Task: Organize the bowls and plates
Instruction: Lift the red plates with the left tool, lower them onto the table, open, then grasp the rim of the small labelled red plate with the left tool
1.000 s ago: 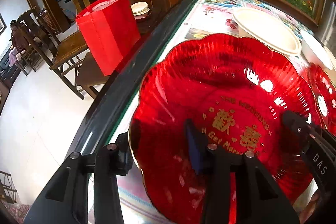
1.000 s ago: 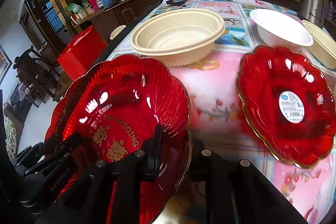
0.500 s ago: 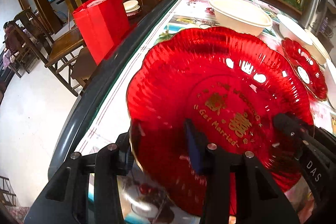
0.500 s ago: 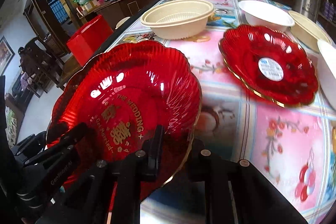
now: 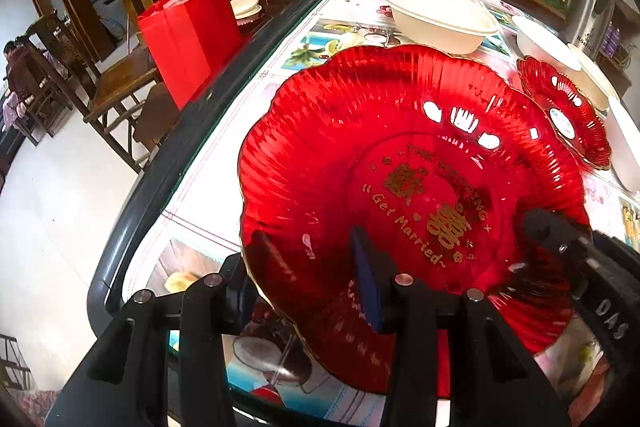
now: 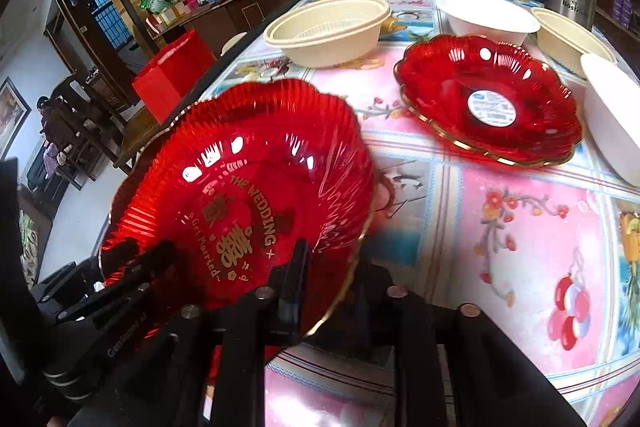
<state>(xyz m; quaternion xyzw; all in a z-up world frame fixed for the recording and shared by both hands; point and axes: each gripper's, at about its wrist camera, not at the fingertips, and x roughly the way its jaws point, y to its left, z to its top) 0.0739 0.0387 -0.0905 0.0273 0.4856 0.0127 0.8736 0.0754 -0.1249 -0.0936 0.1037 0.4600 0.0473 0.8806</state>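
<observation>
I see the red wedding plate point(image 5: 400, 163) at lower centre, over the desk point(image 6: 500, 227) edge; my left claw point(image 5: 308, 267) grips its rim, while my right claw point(image 6: 332, 279) straddles the opposite rim, opening.

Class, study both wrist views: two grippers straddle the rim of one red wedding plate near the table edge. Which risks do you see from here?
1. The right gripper is opening on the red wedding plate's rim; only the left gripper may keep it, so it might tip.
2. The plate overhangs the table edge; a slip could drop it.
3. Carried right, it could knock the second red plate.
</observation>
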